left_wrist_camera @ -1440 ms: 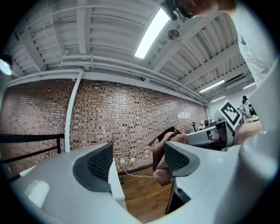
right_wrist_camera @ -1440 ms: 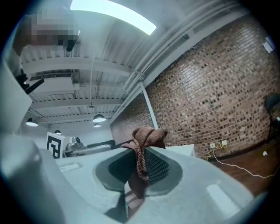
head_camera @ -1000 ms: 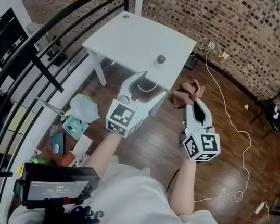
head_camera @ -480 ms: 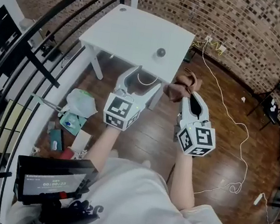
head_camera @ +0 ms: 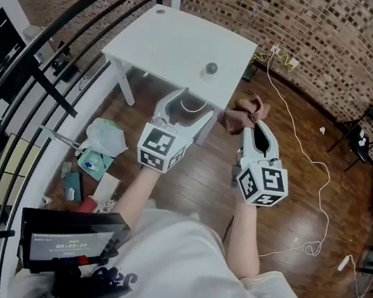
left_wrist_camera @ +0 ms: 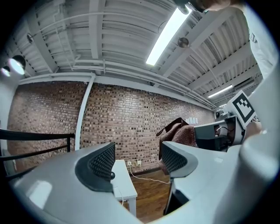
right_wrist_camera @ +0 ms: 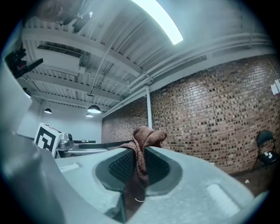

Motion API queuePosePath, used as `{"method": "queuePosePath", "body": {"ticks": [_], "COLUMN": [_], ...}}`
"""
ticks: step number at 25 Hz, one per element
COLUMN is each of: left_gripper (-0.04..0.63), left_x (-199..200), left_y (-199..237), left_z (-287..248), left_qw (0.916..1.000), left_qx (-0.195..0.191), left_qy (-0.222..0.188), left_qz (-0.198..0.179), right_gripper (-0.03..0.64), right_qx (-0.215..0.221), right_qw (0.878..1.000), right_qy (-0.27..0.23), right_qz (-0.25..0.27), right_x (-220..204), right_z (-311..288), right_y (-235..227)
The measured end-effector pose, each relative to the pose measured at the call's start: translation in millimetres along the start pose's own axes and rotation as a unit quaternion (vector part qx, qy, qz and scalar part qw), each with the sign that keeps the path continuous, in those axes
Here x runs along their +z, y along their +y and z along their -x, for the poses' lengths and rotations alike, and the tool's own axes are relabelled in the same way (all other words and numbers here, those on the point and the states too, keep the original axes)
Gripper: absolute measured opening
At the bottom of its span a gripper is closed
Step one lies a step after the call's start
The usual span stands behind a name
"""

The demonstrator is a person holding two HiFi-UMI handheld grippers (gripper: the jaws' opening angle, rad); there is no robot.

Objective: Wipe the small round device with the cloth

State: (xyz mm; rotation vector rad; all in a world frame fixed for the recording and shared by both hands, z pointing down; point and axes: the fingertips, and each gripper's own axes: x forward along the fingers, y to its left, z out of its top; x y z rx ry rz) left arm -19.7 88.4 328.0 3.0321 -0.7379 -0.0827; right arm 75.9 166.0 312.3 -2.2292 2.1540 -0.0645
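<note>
The small round device, a dark ball, sits near the front right of the white table. My left gripper hovers in front of the table's near edge, open and empty. In the left gripper view the device shows low by the left pad, on the table, beyond the jaws. My right gripper is beside the left one, off the table's right corner, shut on a bunched brown cloth. The right gripper view shows the cloth pinched between the pads and bulging above them.
A black curved railing runs along the left. Bags and boxes litter the wooden floor below it. A white cable trails across the floor to sockets by the brick wall. A black chair stands at the right.
My left gripper has sunk slightly in front of the table. The right gripper keeps its hold on the cloth and has barely moved. The head view has shifted a little.
</note>
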Motion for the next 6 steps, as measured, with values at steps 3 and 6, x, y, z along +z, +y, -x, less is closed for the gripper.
{"method": "queuePosePath", "body": {"ticks": [3,6], "left_gripper": [0.347,0.347], "left_x": [4,10], "left_y": [3,10], "left_z": [3,9], "left_qw": [1.0000,1.0000], "left_qx": [0.000,0.002], "left_qy": [0.000,-0.001], "left_qz": [0.001,0.002], "right_gripper": [0.044,0.044], "right_qx": [0.000,0.001], "right_qw": [1.000,1.000], "right_qy": [-0.002,-0.001], "right_qz": [-0.001,-0.001], "right_x": [5,11], "right_z": [-1,-4], "right_y": [5,14]}}
